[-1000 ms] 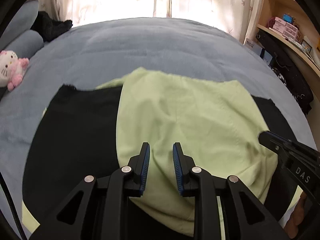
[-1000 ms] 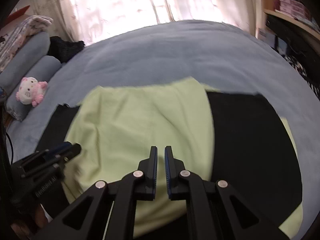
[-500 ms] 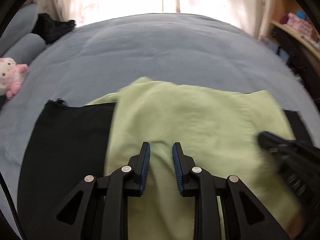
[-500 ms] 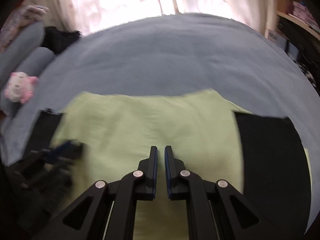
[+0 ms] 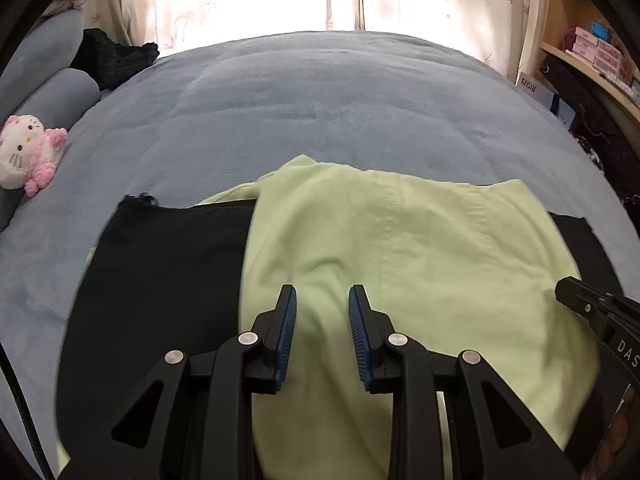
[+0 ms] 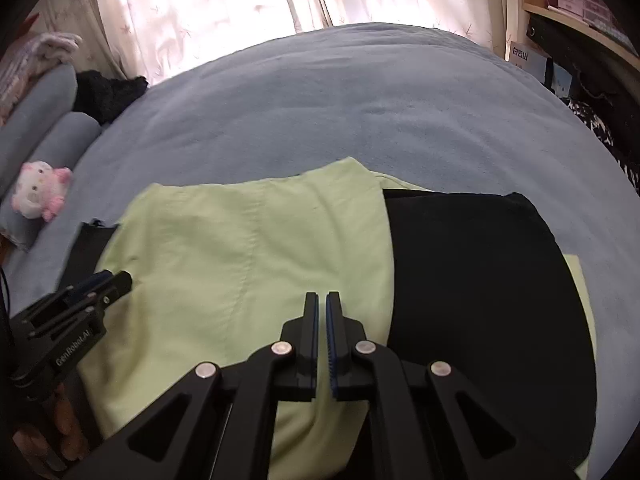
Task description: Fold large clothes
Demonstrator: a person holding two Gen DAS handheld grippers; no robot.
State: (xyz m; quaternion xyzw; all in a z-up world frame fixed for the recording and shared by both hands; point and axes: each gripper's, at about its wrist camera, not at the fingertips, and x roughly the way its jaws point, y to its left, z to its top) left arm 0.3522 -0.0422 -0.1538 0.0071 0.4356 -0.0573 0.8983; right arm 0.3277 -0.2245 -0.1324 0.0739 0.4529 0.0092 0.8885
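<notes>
A large garment lies on the blue-grey bed: a pale green part (image 5: 400, 248) folded over the middle, with black panels on the left (image 5: 160, 272) and right. In the right wrist view the green part (image 6: 248, 248) lies left of the black panel (image 6: 480, 280). My left gripper (image 5: 322, 300) is open and empty, hovering over the green cloth's near left part. My right gripper (image 6: 322, 300) is shut with nothing between its pads, above the green-black border. Each gripper shows in the other's view, the right one (image 5: 592, 304) and the left one (image 6: 92, 292).
The blue-grey bed cover (image 5: 320, 112) stretches to the curtained window. A pink and white plush toy (image 5: 28, 152) lies at the left by grey pillows (image 5: 60, 92) and a black fabric heap (image 5: 116, 56). Shelves with boxes (image 5: 592, 48) stand at the right.
Both grippers swung forward over the garment and then drew back. The green part lies a little farther away and smoother. Jaw openings are unchanged.
</notes>
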